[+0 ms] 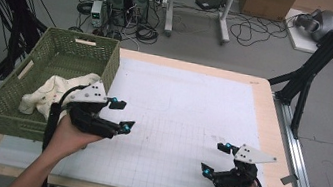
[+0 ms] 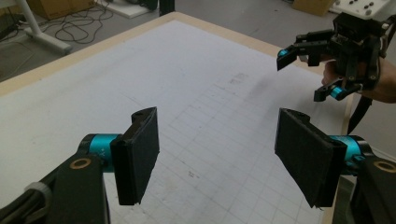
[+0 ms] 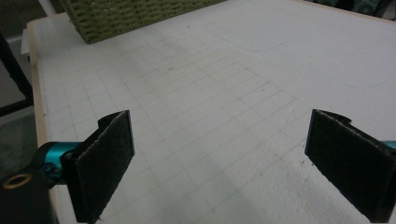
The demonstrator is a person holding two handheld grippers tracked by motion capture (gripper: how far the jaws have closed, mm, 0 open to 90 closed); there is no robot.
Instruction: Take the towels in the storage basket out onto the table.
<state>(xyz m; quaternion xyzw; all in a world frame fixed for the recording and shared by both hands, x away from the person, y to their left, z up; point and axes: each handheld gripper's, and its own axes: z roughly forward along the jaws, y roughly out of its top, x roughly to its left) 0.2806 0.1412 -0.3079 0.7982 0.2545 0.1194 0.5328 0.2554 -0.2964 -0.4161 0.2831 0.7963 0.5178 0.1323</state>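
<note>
The left gripper (image 1: 120, 115) sits left of the middle in the high view, just right of the basket (image 1: 5, 108). Its jaws are wide apart with nothing between them. A cloth (image 1: 56, 92) lies inside the basket, close to that gripper but not touching it. The right gripper (image 1: 215, 157) is at the lower right, over the white mat (image 1: 187, 112). Its jaws are wide apart too, and hold nothing. In the left gripper view, the right gripper (image 2: 306, 70) shows at the upper right.
</note>
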